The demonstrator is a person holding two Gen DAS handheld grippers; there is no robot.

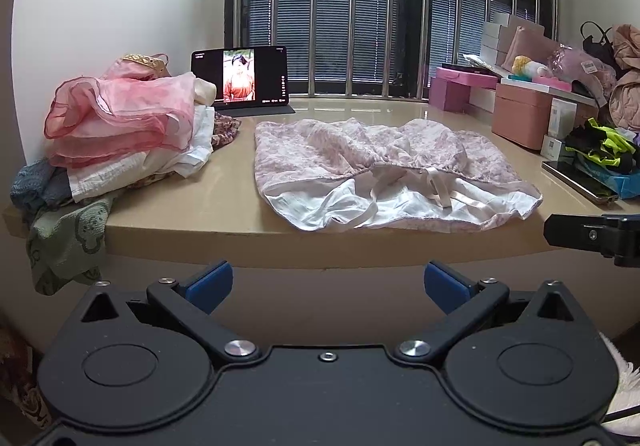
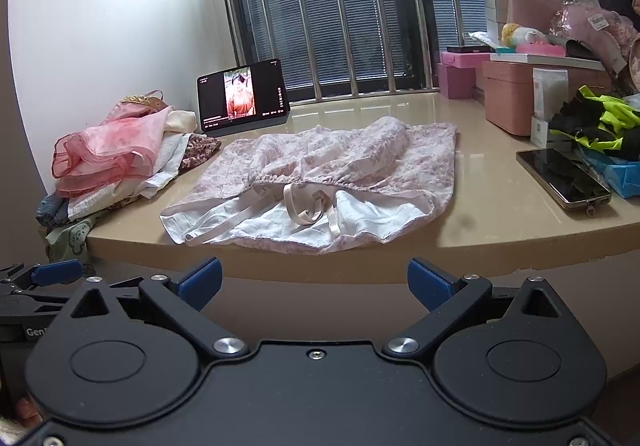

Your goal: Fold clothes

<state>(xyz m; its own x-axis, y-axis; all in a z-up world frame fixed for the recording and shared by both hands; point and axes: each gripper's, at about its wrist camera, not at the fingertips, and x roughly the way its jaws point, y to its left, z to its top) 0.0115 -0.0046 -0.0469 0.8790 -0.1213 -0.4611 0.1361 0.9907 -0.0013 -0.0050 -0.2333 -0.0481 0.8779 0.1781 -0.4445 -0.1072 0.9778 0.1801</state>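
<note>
A pale pink floral dress (image 1: 384,161) with a white lining and satin straps lies spread on the beige counter (image 1: 224,197), near its front edge. It also shows in the right wrist view (image 2: 332,173). My left gripper (image 1: 328,282) is open and empty, below and in front of the counter edge. My right gripper (image 2: 314,280) is open and empty, also in front of the edge, level with the dress. The right gripper's tip shows at the left wrist view's right side (image 1: 592,236). The left gripper's blue fingers (image 2: 56,272) show at the right wrist view's left edge.
A pile of clothes (image 1: 120,133) sits at the counter's left, with a green cloth (image 1: 68,242) hanging over the edge. A tablet (image 1: 240,79) stands at the back. A phone (image 2: 564,175), pink boxes (image 2: 512,97) and neon-yellow clothing (image 2: 596,125) crowd the right side.
</note>
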